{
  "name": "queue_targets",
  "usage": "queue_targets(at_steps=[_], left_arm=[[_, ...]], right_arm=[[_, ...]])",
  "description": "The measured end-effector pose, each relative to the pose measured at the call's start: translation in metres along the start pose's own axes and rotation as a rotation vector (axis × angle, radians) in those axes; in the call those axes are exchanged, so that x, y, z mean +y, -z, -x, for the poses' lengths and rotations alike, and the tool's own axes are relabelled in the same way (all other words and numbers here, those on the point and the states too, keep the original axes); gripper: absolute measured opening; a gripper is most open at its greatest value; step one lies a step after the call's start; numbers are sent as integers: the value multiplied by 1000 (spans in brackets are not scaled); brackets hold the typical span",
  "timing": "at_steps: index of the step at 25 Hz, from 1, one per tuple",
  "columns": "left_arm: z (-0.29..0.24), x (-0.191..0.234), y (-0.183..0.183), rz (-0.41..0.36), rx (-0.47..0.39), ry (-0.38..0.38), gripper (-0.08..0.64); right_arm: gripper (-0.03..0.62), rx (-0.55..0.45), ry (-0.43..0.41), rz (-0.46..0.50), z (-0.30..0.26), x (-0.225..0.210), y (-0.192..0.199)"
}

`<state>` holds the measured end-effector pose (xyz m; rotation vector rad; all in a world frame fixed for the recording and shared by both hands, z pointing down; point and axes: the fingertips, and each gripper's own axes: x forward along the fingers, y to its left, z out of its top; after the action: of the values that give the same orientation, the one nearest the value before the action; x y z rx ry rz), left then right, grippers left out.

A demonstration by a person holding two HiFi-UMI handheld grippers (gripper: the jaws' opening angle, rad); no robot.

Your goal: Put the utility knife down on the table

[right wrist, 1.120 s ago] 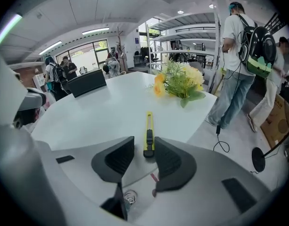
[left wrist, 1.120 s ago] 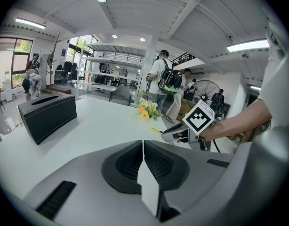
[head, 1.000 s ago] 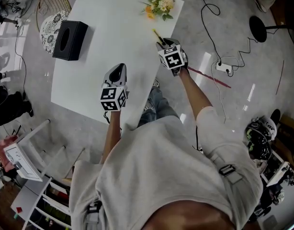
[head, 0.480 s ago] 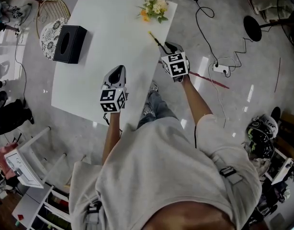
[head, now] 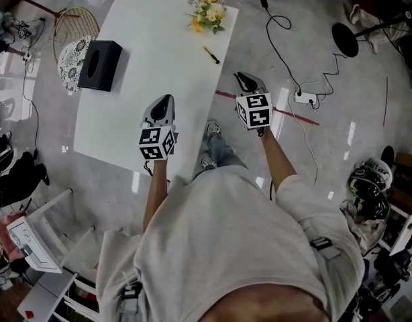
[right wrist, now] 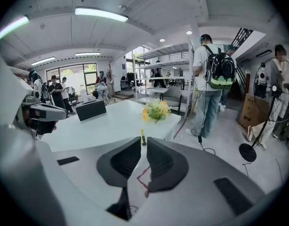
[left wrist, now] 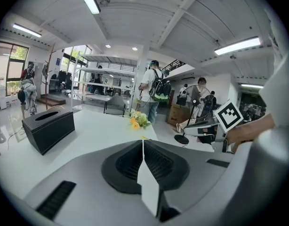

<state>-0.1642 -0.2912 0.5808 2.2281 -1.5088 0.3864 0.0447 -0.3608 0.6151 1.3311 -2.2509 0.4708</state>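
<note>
Utility knife [head: 211, 54] lies flat on the table [head: 152, 45], near the flowers [head: 207, 11] on their side toward me, with nothing touching it. Right gripper [head: 244, 81] is released. Its jaws have just been closing, a narrow gap is left and nothing is between them. It hangs well apart from the flowers, past the table edge and above the floor, with the knife in line ahead of it. Left gripper [head: 162, 101] is clenched empty, jaws meeting, over the table farther from the flowers than the knife. My reading: the put-down itself is done and the step in hand is clearing away. The next move calls for no grasp, only holding both grippers clear so the knife is not nudged toward the flowers.
</note>
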Motion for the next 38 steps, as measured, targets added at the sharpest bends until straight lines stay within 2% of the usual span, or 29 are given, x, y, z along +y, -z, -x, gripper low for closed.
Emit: queue_targets(at_steps=[9,15,27,38], left_arm=[[35,-21,-6,-25,-52,14,26],[54,-32,-13,-44,-95,16,26],[98,-43,-26,-74,-180,13,26],[125,-50,-25,-85,-215,9,26]], right_arm=[[32,-94,65,-29,76,6,4],[31,-147,100,-1,111,15,1],[31,-251,111,38,163,45,-14],[31,-273,113,52,186,63,-6]])
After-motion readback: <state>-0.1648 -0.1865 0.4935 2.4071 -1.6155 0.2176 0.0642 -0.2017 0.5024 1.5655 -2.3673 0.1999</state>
